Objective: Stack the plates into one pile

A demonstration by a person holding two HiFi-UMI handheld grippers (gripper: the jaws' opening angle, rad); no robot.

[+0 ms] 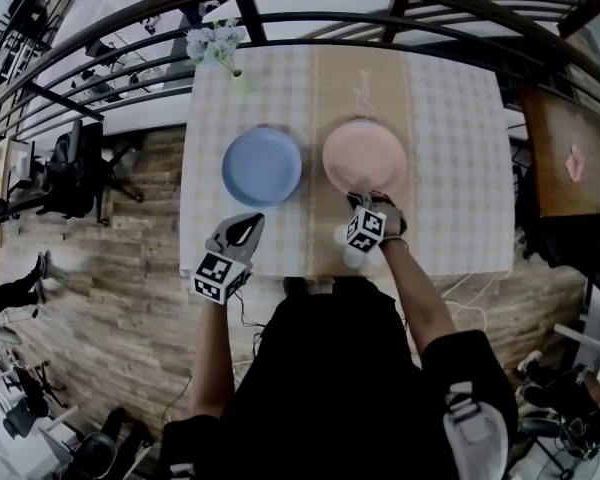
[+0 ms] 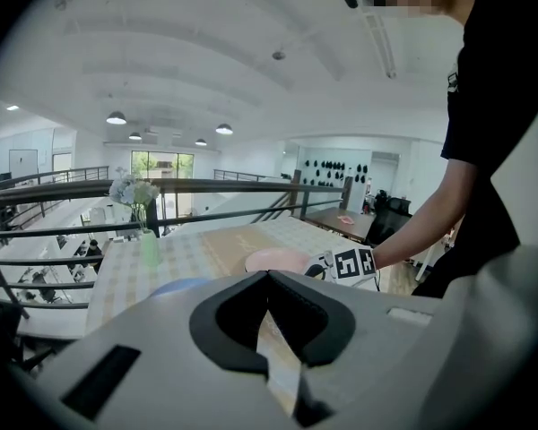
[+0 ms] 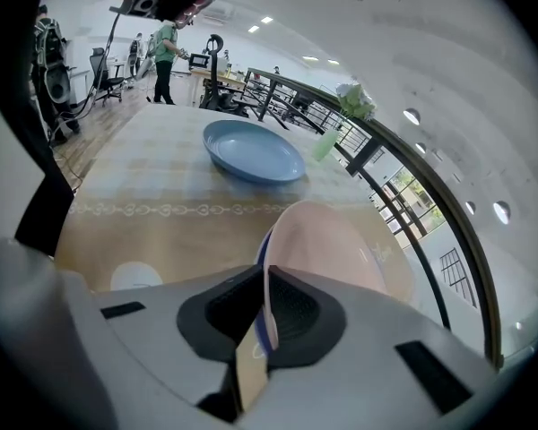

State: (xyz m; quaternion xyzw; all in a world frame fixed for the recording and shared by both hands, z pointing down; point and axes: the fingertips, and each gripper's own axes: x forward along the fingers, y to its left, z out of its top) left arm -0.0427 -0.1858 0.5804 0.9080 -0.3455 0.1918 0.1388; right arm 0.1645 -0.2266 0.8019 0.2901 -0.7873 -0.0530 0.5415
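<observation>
Two plates sit side by side on the cloth-covered bench (image 1: 450, 138), apart from each other. The pink plate (image 1: 365, 156) lies straight ahead of the right hand-held gripper (image 1: 365, 202), whose jaws are clamped on its near rim; the rim runs edge-on between the pads in the right gripper view. Whether that rim is lifted off the cloth I cannot tell from here. The blue plate (image 1: 262, 165) lies to the left of that hand-held gripper and just ahead of the left hand-held gripper (image 1: 242, 226), which hangs over the near edge of the bench with nothing in it. Its jaws look drawn together, to little more than a slit. Well beyond the left hand-held gripper, at the far edge by the railing (image 1: 130, 63), stands a vase of pale flowers (image 1: 225, 53).
</observation>
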